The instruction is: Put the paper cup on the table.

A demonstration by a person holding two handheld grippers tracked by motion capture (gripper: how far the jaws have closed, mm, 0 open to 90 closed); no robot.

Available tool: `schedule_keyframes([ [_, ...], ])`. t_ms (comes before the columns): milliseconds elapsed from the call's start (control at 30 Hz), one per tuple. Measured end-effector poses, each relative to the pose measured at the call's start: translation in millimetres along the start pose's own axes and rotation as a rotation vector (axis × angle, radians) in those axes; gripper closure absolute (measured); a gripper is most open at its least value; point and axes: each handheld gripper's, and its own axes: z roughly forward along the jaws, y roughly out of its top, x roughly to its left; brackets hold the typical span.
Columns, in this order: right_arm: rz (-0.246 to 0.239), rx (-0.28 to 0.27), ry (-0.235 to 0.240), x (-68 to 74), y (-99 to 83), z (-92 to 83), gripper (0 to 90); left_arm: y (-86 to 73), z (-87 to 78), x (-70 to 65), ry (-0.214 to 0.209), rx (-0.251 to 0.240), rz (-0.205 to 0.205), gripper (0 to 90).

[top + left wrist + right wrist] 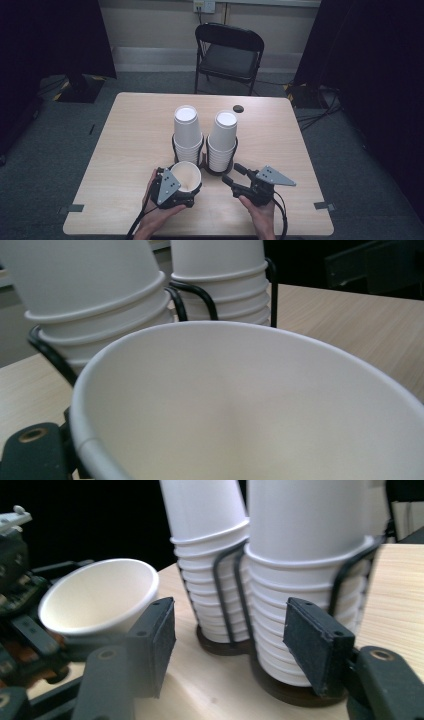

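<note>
Two stacks of upturned white paper cups stand in a black wire holder [204, 159] at the table's middle: a left stack [187, 133] and a right stack [222, 139]. My left gripper [184, 189] is shut on a single white paper cup [186, 176], held mouth-up just in front of the left stack; its rim and inside [260, 405] loom close in the left gripper view. My right gripper [234, 175] stands open, its fingertips [312, 645] close to the right stack's base [295, 645] with nothing between them. The held cup [100, 597] appears at the left of the right gripper view.
A small dark round object [238, 108] lies on the wooden table [135, 135] behind the stacks. A black folding chair [229, 54] stands beyond the far edge. Bare tabletop lies left and right of the holder.
</note>
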Motion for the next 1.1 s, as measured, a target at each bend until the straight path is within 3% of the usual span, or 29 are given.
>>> schedule_keyframes([
  [100,0.008,0.002,-0.013,-4.6,-4.4,-3.8,38.9,-0.2,-4.3,7.6,0.003,-0.011,-0.024,9.7],
  [133,-0.005,-0.01,-0.052,-7.6,-8.4,-7.3,37.1,-0.5,-6.9,13.0,0.005,-0.014,-0.038,9.7],
  [167,-0.005,-0.01,-0.052,-7.6,-8.4,-7.3,37.1,-0.5,-6.9,13.0,0.005,-0.014,-0.038,9.7],
  [200,-0.012,-0.028,-0.088,-10.0,-12.1,-10.6,34.4,-0.8,-9.2,19.2,0.016,-0.011,-0.052,9.7],
  [233,-0.012,-0.028,-0.088,-10.0,-12.1,-10.6,34.4,-0.8,-9.2,19.2,0.016,-0.011,-0.052,9.7],
  [267,-0.026,-0.03,-0.119,-11.8,-15.3,-12.9,34.4,-1.7,-10.7,25.4,0.014,-0.001,-0.065,9.7],
  [467,-0.038,0.004,-0.133,-17.0,-30.7,-17.1,30.1,-5.1,-16.0,43.5,0.036,-0.015,-0.13,9.6],
  [733,-0.047,0.024,-0.194,-27.1,-42.5,-20.3,18.7,-2.4,-17.2,67.1,0.071,-0.022,-0.161,9.6],
  [967,-0.038,-0.014,-0.219,-33.3,-48.0,-20.9,16.9,-12.3,-6.9,92.9,0.137,-0.012,-0.258,9.6],
  [1100,-0.06,-0.017,-0.24,-32.0,-51.5,-19.7,16.9,-15.0,-1.0,106.2,0.162,-0.01,-0.272,9.5],
])
